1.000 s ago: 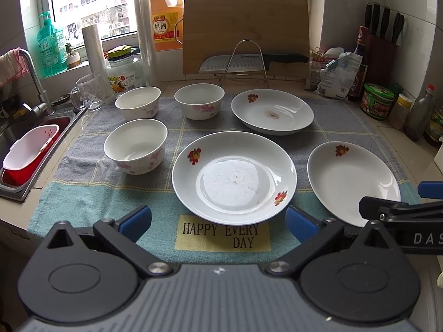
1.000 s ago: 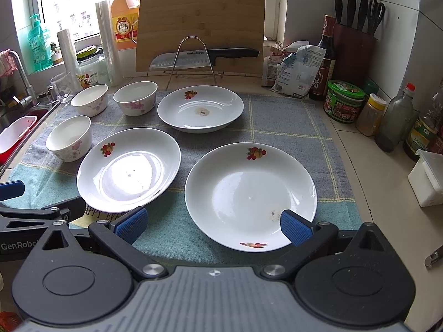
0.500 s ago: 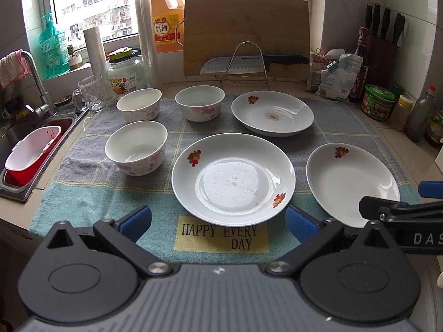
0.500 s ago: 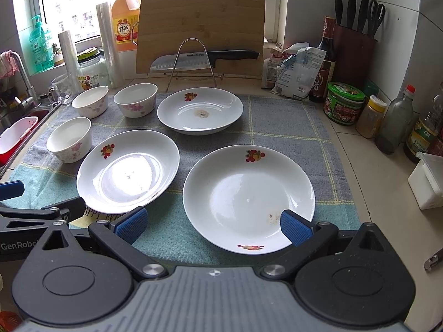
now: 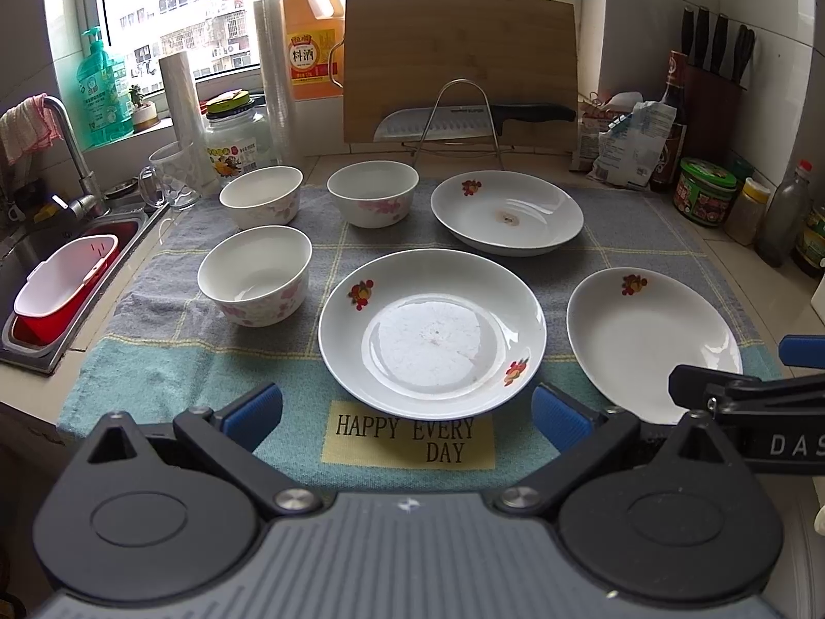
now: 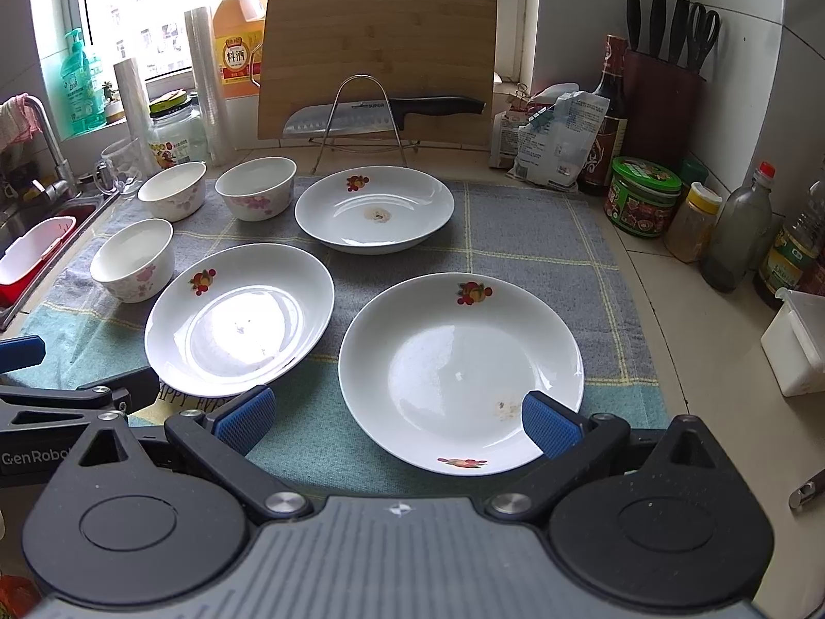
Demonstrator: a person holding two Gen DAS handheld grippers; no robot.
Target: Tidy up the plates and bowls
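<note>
Three white plates with fruit prints lie on a towel: a near-centre plate [image 5: 432,332] [image 6: 240,317], a near-right plate [image 5: 652,340] [image 6: 461,371] and a far plate [image 5: 507,211] [image 6: 374,209]. Three white bowls with pink flowers stand to the left: a near bowl [image 5: 255,274] [image 6: 133,259], a far-left bowl [image 5: 261,197] [image 6: 172,191] and a far-middle bowl [image 5: 373,194] [image 6: 256,188]. My left gripper [image 5: 407,415] is open just in front of the centre plate. My right gripper [image 6: 394,420] is open at the near rim of the right plate, holding nothing.
A grey and teal towel [image 5: 154,361] covers the counter. A sink [image 5: 31,278] with a red and white basin lies left. At the back stand a cutting board [image 5: 459,51], a knife on a wire rack [image 5: 464,121] and bottles. Jars and bottles [image 6: 644,196] line the right wall.
Both grippers have tilted or drawn back slightly, so the plates and bowls sit a little lower in view. Nothing on the towel has moved.
</note>
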